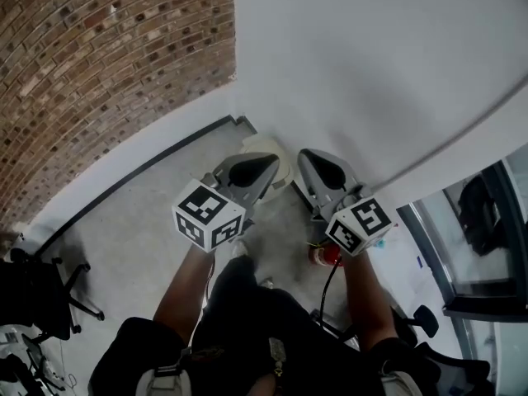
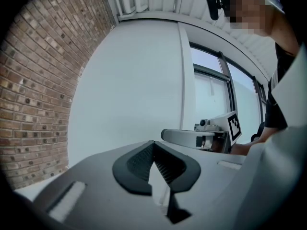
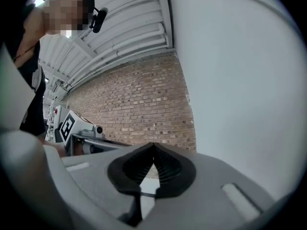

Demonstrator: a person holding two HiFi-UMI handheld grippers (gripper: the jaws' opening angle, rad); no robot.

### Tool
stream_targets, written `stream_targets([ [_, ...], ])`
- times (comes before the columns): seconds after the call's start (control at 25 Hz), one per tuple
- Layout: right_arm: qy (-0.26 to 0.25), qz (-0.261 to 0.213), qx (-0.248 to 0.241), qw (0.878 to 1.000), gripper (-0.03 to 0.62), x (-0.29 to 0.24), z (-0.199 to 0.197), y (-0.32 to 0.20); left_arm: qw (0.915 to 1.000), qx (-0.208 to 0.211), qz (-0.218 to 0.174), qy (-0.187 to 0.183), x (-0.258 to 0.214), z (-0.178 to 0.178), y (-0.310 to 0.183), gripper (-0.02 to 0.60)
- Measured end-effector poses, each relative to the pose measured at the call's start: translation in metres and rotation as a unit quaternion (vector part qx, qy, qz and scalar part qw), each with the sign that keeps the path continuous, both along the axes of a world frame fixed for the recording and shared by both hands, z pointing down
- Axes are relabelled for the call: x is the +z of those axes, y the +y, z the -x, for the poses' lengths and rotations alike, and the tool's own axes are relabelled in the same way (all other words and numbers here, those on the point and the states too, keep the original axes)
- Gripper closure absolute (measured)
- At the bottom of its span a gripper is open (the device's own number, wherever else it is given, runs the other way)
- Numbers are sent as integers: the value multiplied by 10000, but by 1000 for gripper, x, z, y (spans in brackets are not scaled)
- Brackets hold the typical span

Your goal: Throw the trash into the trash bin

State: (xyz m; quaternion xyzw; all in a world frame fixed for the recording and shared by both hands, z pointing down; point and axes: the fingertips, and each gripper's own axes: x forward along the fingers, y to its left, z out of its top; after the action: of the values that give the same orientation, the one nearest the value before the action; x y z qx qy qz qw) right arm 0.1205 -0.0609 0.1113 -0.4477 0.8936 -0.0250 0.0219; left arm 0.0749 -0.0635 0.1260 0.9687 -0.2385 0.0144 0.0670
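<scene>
Left gripper (image 1: 271, 163) and right gripper (image 1: 307, 157) side by side, facing white wall (image 1: 371, 56), jaws together

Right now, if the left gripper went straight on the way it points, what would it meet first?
Probably the white wall: the left gripper, shut and empty, faces it with nothing visible between. Its distance is unclear.

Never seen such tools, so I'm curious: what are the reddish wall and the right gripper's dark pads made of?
The wall looks like brick: rough, matte, pale mortar lines. The pads of the right gripper look like black rubber or soft plastic: matte, finely ribbed.
</scene>
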Motion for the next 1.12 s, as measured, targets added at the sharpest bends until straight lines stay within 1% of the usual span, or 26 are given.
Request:
stream_targets([
  [0.2, -79, -159, 14, 9998, 591, -26, 0, 27, 10000, 48, -69, 10, -18, -3, 28, 578],
  [0.36, -213, -325, 7, 9992, 591, -36, -7, 45, 9999, 73, -141, -19, -24, -11, 41, 578],
  [0.6, -177, -378, 104, 9991, 591, -46, -14, 54, 9997, 63, -231, -40, -37, -15, 52, 578],
  [1.12, -76, -507, 166, 9985, 591, -60, -16, 74, 9992, 85, -394, -1, -51, -15, 75, 578],
])
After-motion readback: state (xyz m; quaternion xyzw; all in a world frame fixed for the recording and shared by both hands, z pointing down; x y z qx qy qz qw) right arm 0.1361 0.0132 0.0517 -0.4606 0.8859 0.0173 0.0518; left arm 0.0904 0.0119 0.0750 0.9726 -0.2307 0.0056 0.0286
